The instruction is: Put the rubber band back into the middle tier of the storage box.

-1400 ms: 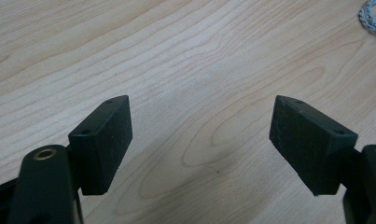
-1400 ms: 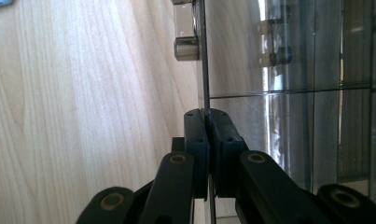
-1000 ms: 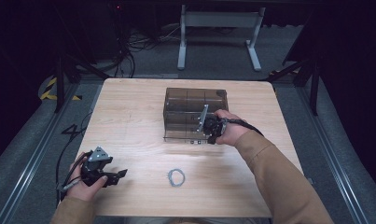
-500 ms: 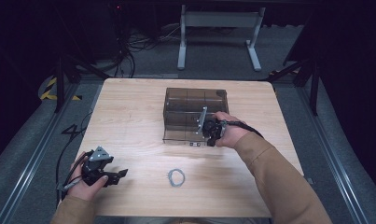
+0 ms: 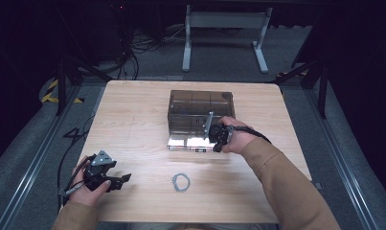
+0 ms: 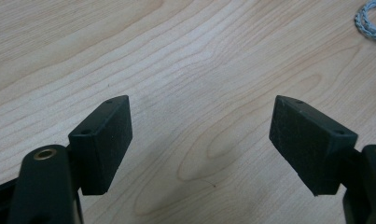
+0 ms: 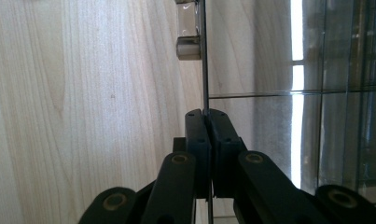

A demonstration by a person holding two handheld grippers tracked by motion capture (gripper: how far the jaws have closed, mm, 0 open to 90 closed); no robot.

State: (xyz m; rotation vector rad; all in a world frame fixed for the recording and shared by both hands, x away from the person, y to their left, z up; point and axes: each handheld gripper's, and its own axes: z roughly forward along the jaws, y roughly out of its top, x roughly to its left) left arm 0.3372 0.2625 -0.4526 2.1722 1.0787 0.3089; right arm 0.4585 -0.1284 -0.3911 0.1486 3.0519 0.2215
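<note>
Two risks: right gripper [image 5: 210, 136], jaws clamped on thin lid [image 7: 205, 56] of smoked box [image 5: 200, 108], may slip; left gripper [image 6: 199, 140] jaws wide, idle.

smoky clear box [image 5: 200, 111], mid-table, front panel [image 5: 188, 143] apparently lowered

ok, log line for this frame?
right gripper: shut on box lid edge | left gripper: open, idle over table | bracelet: loose on table
</note>
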